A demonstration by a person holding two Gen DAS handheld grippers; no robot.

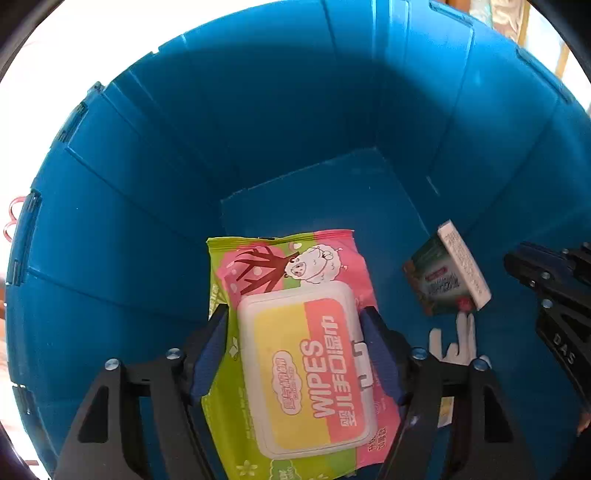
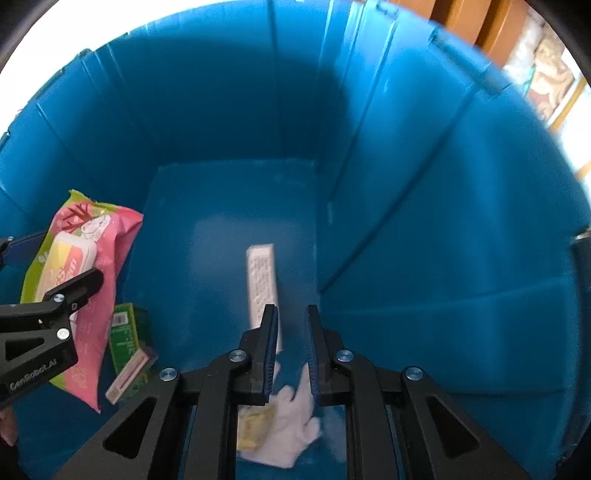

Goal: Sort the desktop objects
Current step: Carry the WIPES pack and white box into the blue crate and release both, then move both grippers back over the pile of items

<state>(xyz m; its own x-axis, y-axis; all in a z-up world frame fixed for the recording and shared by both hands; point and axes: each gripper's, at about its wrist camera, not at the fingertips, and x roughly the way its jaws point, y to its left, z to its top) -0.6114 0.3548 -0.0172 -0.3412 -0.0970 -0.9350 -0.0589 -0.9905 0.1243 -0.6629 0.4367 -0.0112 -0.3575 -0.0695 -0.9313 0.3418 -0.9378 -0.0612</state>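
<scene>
A pink and green wipes pack (image 1: 306, 362) with a white lid hangs inside the blue bin (image 1: 258, 129), and my left gripper (image 1: 293, 314) is shut on its sides. The right wrist view shows that pack (image 2: 107, 236) raised at the left. My right gripper (image 2: 291, 310) points down into the bin, shut, with nothing between its pads. Just beyond its tips a green and white box (image 2: 262, 280) lies on the bin floor, blurred. The same box (image 1: 447, 280) appears right of the wipes, with the right gripper (image 1: 535, 269) beside it.
On the bin floor lie a white crumpled cloth (image 2: 295, 421), a yellow scrap (image 2: 255, 424), a green box (image 2: 127, 328) and a small pink-edged box (image 2: 129, 373). Blue walls (image 2: 443, 221) rise on every side. Wooden furniture (image 2: 506, 26) shows past the rim.
</scene>
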